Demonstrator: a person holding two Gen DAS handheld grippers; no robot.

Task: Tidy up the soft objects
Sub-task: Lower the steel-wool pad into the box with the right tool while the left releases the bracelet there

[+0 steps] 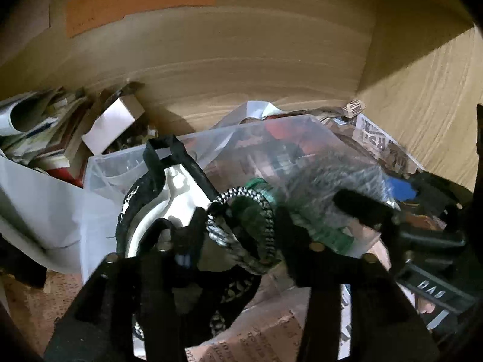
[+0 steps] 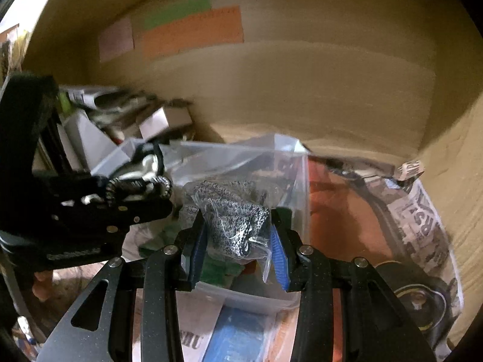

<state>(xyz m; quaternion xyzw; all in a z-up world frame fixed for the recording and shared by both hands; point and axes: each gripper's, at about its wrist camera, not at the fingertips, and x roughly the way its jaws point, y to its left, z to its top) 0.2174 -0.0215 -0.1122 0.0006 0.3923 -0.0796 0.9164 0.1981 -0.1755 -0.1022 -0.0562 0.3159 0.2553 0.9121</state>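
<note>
My right gripper [image 2: 238, 241] is shut on a grey speckled knit item in clear wrap [image 2: 232, 220], held over a clear plastic bin [image 2: 250, 300]. The same bundle [image 1: 335, 181] shows blurred in the left wrist view. My left gripper [image 1: 241, 229] is shut on a black-and-white braided cord [image 1: 241, 241] attached to a black and white fabric piece [image 1: 169, 199], just left of the bin's middle. The left gripper [image 2: 145, 193] also shows at the left of the right wrist view, holding the cord [image 2: 135, 185]. The right gripper's body [image 1: 422, 232] shows at right.
The bin sits inside a large cardboard box [image 2: 302, 90] with orange and green labels [image 2: 193, 30]. Books and small boxes [image 1: 60, 138] are stacked at back left. Printed newspaper [image 2: 422, 217] and an orange item [image 2: 338, 211] lie at right. A white sheet [image 1: 39, 211] lies at left.
</note>
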